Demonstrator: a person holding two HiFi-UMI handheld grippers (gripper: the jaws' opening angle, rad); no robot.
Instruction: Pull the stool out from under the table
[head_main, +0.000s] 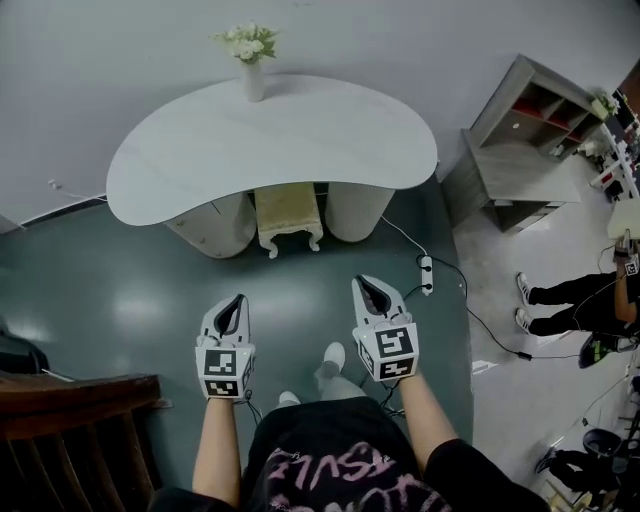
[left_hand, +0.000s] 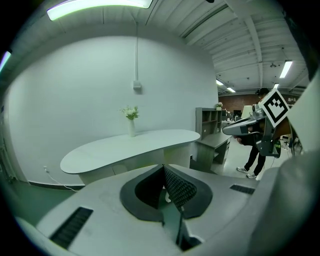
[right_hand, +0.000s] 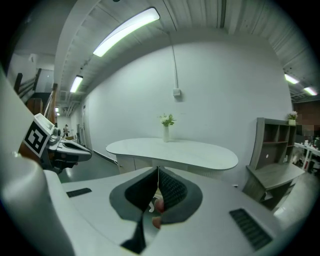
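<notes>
A cream stool (head_main: 289, 214) with curved white legs is tucked under the white kidney-shaped table (head_main: 200, 150), between the table's two rounded pedestals. Both grippers hang over the green floor, well short of the stool. My left gripper (head_main: 237, 302) is shut with nothing in it, and my right gripper (head_main: 367, 286) is shut and empty as well. In the left gripper view the table (left_hand: 135, 146) lies ahead, past the closed left gripper (left_hand: 163, 167). The right gripper view shows the table (right_hand: 172, 151) beyond the closed right gripper (right_hand: 158, 170); the stool is hidden there.
A vase of flowers (head_main: 250, 60) stands at the table's back edge. A power strip and cable (head_main: 426, 274) lie on the floor right of the table. A grey shelf unit (head_main: 515, 145) stands at right, a wooden chair (head_main: 75, 420) at lower left. A person's legs (head_main: 570, 300) show at far right.
</notes>
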